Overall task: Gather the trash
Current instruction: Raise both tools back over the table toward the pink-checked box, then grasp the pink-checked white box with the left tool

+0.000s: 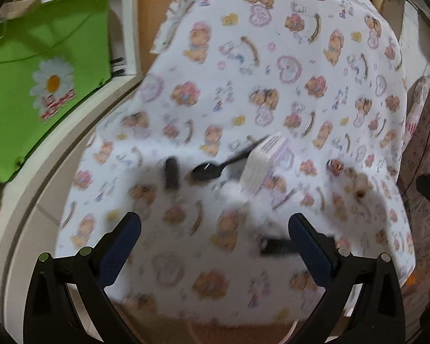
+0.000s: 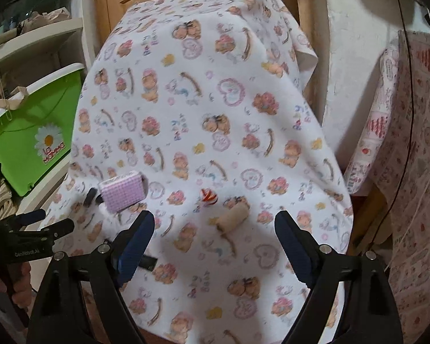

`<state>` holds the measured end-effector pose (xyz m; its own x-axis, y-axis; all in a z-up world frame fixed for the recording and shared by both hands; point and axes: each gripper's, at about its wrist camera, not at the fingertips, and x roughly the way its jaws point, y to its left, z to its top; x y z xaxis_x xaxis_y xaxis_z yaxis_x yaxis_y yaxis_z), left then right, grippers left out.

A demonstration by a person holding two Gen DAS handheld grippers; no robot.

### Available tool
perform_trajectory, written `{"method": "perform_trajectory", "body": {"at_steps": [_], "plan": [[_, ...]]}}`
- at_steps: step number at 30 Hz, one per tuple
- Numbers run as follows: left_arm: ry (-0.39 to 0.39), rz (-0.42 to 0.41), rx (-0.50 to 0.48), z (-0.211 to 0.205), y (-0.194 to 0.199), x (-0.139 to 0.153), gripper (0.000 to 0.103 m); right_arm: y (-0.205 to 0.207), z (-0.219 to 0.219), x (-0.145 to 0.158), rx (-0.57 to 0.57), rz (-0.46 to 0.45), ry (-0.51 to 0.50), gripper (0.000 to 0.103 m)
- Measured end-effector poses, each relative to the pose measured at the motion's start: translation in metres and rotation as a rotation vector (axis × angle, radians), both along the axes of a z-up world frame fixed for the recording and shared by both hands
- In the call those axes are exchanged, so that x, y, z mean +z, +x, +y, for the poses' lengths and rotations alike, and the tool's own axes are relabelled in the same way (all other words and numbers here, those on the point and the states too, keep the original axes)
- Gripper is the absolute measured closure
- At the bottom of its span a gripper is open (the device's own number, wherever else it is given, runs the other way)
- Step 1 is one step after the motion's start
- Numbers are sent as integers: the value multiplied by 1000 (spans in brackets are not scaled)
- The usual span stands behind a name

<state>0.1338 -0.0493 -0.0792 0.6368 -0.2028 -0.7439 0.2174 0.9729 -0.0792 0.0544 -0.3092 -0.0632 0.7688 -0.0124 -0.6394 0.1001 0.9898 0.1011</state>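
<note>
A table under a bear-print cloth (image 1: pixel 243 86) (image 2: pixel 215 114) holds the trash. A black plastic spoon (image 1: pixel 212 169) lies beside a pink-and-white tissue pack (image 1: pixel 261 163) (image 2: pixel 123 192). A small black block (image 1: pixel 172 173) (image 2: pixel 89 196) sits to their left. A cardboard roll (image 2: pixel 233 218) (image 1: pixel 361 186) and a red-striped candy (image 2: pixel 209 195) (image 1: pixel 335 166) lie to the right. A flat black piece (image 1: pixel 275 245) (image 2: pixel 147 262) lies nearer me. My left gripper (image 1: pixel 215 238) is open and empty, above the cloth short of the spoon. My right gripper (image 2: pixel 215 240) is open and empty, just short of the roll.
A green bin with a daisy sticker (image 1: pixel 43 80) (image 2: pixel 34 132) stands on white shelving at the left. A second patterned cloth (image 2: pixel 410 143) hangs at the right. The left gripper shows in the right wrist view (image 2: pixel 40 226).
</note>
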Motion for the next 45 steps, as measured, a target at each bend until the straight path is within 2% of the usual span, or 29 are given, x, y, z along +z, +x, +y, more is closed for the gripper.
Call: {"method": "perform_trajectory", "body": {"at_steps": [4, 6, 9, 10, 13, 14, 16, 18, 20, 23, 24, 29, 34, 37, 40, 45], "plan": [[-14, 26, -135, -25, 28, -2, 1, 11, -12, -2, 0, 28, 76, 16], [70, 18, -158, -40, 38, -7, 3, 19, -16, -9, 11, 58, 138, 16], [175, -53, -218, -56, 43, -7, 3, 28, -20, -15, 26, 107, 165, 16], [175, -52, -212, -58, 46, -8, 3, 29, -23, -16, 22, 108, 183, 16], [100, -10, -182, -62, 58, -11, 5, 33, -34, -18, 14, 124, 258, 16], [81, -8, -168, -62, 61, -12, 9, 35, -38, -20, 10, 131, 278, 16], [75, -10, -148, -63, 66, -14, 26, 40, -43, -24, 0, 150, 309, 16], [73, 20, -154, -63, 72, -19, 52, 46, -49, -30, -8, 172, 352, 16], [39, 49, -163, -62, 76, -22, 67, 51, -54, -35, -12, 194, 392, 16], [-22, 55, -191, -60, 73, -18, 78, 59, -62, -46, -33, 226, 464, 16], [-32, 49, -202, -60, 70, -16, 78, 60, -63, -48, -44, 231, 472, 16], [0, -42, -195, -62, 52, 5, 78, 72, -62, -59, -137, 284, 383, 16], [13, -110, -157, -56, 33, 25, 78, 77, -52, -63, -153, 301, 323, 16], [-38, -44, -122, -48, 32, 27, 78, 79, -43, -64, -165, 302, 240, 16], [-111, 18, -86, -32, 30, 26, 78, 82, -39, -65, -159, 298, 209, 16], [-133, 22, -45, -19, 26, 29, 78, 86, -34, -70, -202, 302, 151, 16]]}}
